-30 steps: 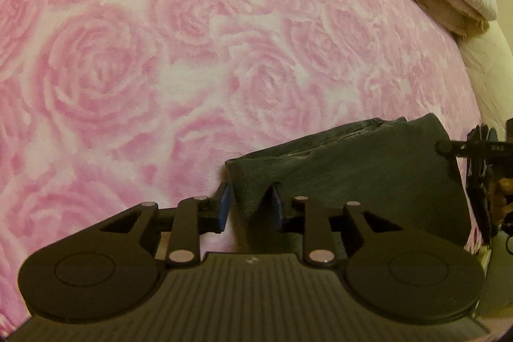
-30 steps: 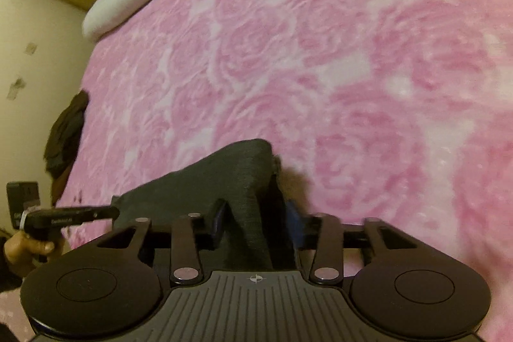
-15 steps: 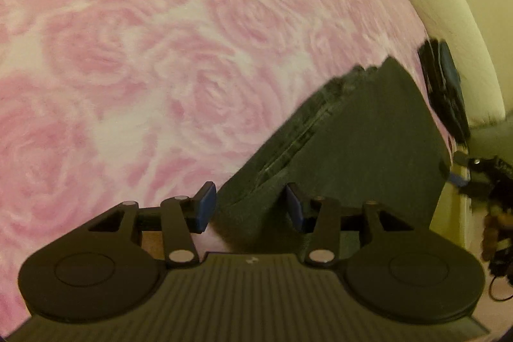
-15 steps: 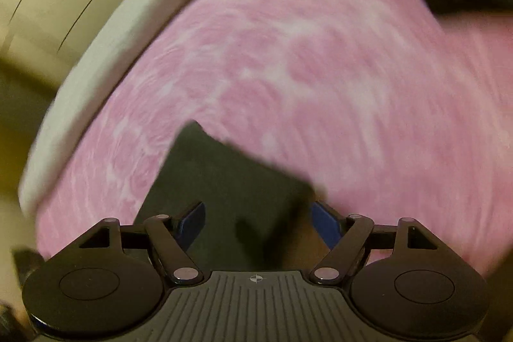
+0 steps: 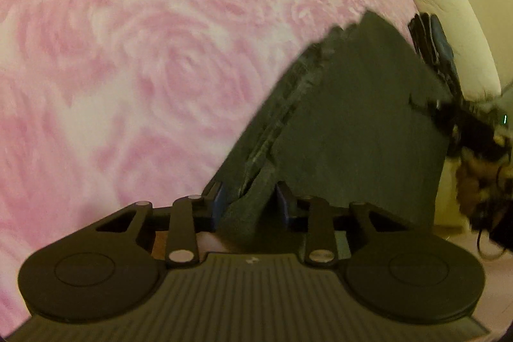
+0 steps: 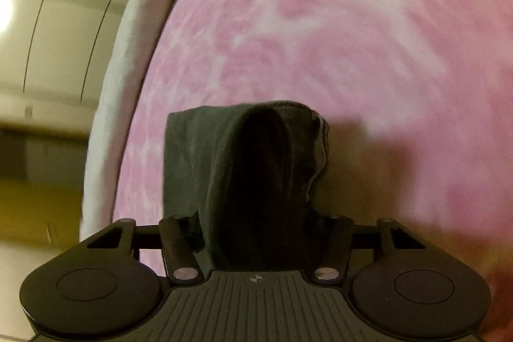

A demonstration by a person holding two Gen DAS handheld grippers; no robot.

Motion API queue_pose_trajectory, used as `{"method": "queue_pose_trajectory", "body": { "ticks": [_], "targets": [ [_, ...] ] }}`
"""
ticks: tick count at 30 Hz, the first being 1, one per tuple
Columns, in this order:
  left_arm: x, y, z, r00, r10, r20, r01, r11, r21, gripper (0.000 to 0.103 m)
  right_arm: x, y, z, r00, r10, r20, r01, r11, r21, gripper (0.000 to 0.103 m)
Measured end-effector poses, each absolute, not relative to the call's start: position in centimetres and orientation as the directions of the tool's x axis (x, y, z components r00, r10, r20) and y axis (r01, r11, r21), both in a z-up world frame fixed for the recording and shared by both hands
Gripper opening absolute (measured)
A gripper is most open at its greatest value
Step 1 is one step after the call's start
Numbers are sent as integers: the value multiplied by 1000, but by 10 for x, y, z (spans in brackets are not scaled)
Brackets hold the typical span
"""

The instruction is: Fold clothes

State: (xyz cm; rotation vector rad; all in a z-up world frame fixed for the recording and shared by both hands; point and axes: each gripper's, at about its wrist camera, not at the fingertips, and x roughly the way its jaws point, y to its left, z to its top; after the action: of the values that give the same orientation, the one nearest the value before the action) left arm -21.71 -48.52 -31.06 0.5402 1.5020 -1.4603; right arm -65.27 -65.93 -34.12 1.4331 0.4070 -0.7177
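A dark grey folded garment (image 5: 352, 130) is held up off the pink rose-patterned bedspread (image 5: 144, 60). My left gripper (image 5: 248, 204) is shut on one corner of it; the blue pads press a bunched fold. My right gripper (image 6: 256, 233) is shut on the other end of the garment (image 6: 250, 169), which drapes over and hides its fingertips. The right gripper with the hand holding it also shows at the right edge of the left wrist view (image 5: 465, 130).
A white quilt (image 6: 128, 60) lies along the bed's far edge in the right wrist view. A cream padded headboard or cushion (image 5: 449, 5) and a dark blue-black object (image 5: 436, 50) sit beyond the bed. Wall panels (image 6: 48, 37) show at left.
Both grippers closed on the garment's ends and lifted it off the bedspread; both views have swung, the right one strongly, with motion blur.
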Motion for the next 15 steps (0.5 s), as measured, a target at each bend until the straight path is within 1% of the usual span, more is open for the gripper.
{"method": "queue_pose_trajectory", "body": {
  "ticks": [2, 5, 9, 11, 13, 14, 15],
  "targets": [
    [-238, -478, -310, -475, -294, -830, 810, 223, -542, 25, -634, -696, -326, 738, -141, -659, 673, 102, 732, 53],
    [-279, -474, -312, -498, -325, -804, 762, 277, -585, 25, -585, -763, -307, 735, -14, -678, 647, 313, 695, 53],
    [-315, -487, -313, -486, -376, -789, 728, 324, -604, 27, -490, -823, -298, 663, 129, -737, 534, 608, 587, 54],
    [-331, -494, -313, -477, -401, -782, 713, 345, -611, 28, -451, -835, -301, 637, 165, -753, 475, 686, 552, 58],
    [-347, -501, -313, -466, -425, -776, 697, 364, -618, 31, -430, -839, -311, 601, 178, -779, 456, 724, 517, 64],
    [-350, -502, -312, -464, -433, -773, 692, 368, -622, 31, -432, -837, -311, 589, 153, -794, 469, 735, 490, 70],
    [-347, -501, -309, -463, -438, -770, 694, 362, -623, 30, -434, -835, -311, 576, 128, -807, 481, 745, 462, 73]
  ]
}}
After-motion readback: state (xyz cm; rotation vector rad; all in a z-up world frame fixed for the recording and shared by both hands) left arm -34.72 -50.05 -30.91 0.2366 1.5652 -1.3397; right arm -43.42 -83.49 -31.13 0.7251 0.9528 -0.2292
